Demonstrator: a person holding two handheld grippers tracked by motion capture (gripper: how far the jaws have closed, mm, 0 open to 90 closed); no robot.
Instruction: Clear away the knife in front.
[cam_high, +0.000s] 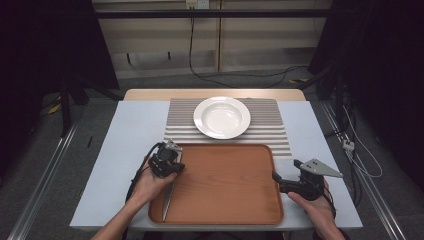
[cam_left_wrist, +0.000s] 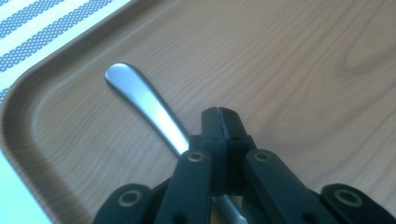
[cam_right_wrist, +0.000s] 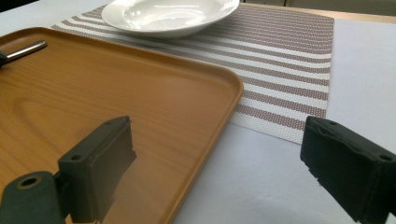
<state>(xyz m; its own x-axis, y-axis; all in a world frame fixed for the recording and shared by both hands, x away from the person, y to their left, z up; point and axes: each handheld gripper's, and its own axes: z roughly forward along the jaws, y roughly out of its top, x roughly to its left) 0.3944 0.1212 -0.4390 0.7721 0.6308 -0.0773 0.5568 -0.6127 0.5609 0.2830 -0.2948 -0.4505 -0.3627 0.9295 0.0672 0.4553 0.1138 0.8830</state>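
Note:
A wooden tray (cam_high: 225, 210) lies at the table's near side. A silver knife-like utensil (cam_high: 167, 200) rests along its left side, its rounded handle (cam_left_wrist: 140, 95) pointing to the far corner. My left gripper (cam_high: 168, 166) hangs over that handle, pointing down. Its two black jaws (cam_left_wrist: 219, 113) are pressed together at the tips, and the handle runs underneath them rather than between them. My right gripper (cam_high: 279, 181) sits at the tray's right edge and is wide open (cam_right_wrist: 219, 163), with one pad (cam_right_wrist: 100, 158) over the tray (cam_right_wrist: 140, 93), the other over the table, and nothing between them.
A white deep plate (cam_high: 222, 117) stands on a striped placemat (cam_high: 272, 127) just beyond the tray. The plate (cam_right_wrist: 168, 14) and mat (cam_right_wrist: 289, 70) lie ahead of my right gripper. A pale table cover (cam_high: 127, 135) extends on both sides.

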